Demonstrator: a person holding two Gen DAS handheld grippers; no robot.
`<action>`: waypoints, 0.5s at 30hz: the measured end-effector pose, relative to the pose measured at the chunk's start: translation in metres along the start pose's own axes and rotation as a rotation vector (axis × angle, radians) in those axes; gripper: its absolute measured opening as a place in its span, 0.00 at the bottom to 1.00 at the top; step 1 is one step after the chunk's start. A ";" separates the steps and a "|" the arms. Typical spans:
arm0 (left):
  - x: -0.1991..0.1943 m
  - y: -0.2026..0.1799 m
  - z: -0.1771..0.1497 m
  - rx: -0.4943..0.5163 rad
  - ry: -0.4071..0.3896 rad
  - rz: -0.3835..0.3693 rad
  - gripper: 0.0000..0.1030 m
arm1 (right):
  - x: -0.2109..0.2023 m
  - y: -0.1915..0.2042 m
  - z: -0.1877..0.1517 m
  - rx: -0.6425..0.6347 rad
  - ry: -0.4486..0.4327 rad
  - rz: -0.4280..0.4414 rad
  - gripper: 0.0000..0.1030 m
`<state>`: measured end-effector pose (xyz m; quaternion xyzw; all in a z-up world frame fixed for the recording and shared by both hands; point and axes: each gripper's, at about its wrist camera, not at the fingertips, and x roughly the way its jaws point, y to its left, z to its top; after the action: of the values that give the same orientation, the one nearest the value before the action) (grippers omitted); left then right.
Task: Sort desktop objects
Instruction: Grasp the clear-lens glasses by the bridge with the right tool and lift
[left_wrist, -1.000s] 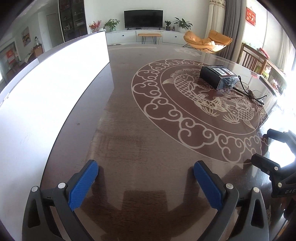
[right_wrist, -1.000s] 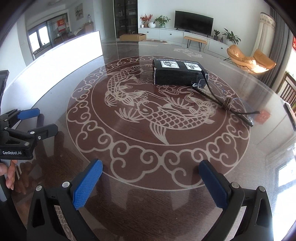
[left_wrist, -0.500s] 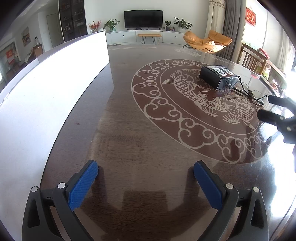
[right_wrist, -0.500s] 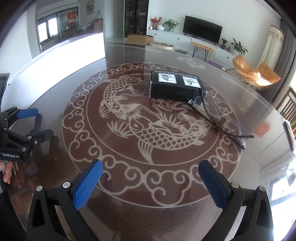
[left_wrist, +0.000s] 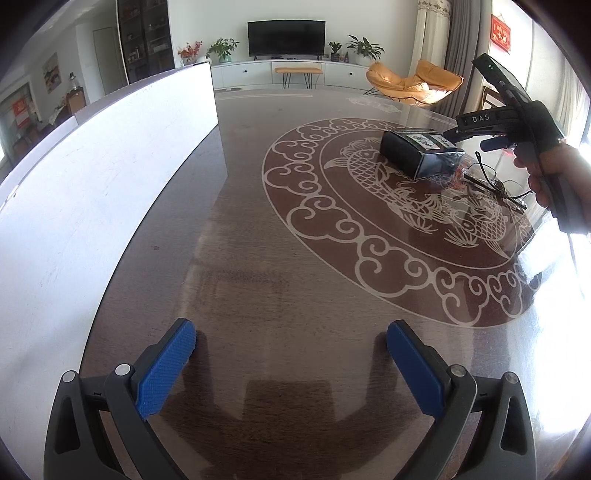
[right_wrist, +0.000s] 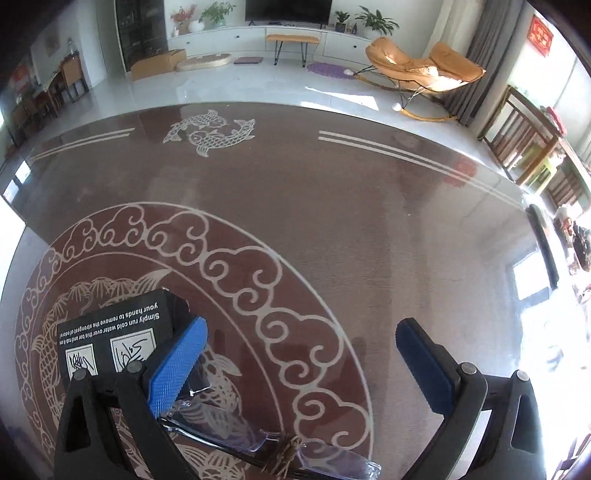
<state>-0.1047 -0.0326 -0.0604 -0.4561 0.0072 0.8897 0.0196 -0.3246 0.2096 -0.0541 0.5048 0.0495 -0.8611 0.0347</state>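
The left gripper (left_wrist: 291, 363) hovers low over the dark glossy table (left_wrist: 258, 258), its blue pads (left_wrist: 164, 369) spread wide with nothing between them. To its left a long white panel (left_wrist: 92, 192) stands along the table edge. Further right, inside the table's pale carp-and-cloud medallion, lies the black box (left_wrist: 419, 153) with white labels on top, and just beside it a clear bag of dark sticks (left_wrist: 491, 184) bound with twine. At the far right a hand (left_wrist: 554, 170) holds the right gripper (right_wrist: 301, 363) above these items. In the right wrist view its jaws are wide and closing with only bare table between them; the black box (right_wrist: 110, 332) sits behind its left finger, and the bag of sticks (right_wrist: 273, 448) lies below.
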 end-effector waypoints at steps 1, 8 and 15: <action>0.000 0.000 0.000 0.001 0.000 0.001 1.00 | -0.003 0.014 -0.002 -0.057 0.002 0.093 0.91; 0.001 0.001 0.001 -0.002 0.001 0.002 1.00 | -0.029 0.018 -0.021 -0.246 0.004 0.237 0.89; 0.001 0.001 0.002 -0.003 0.000 0.002 1.00 | -0.007 -0.018 -0.052 -0.222 0.141 0.368 0.89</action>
<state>-0.1067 -0.0332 -0.0601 -0.4562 0.0066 0.8897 0.0179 -0.2778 0.2334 -0.0720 0.5574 0.0536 -0.7921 0.2429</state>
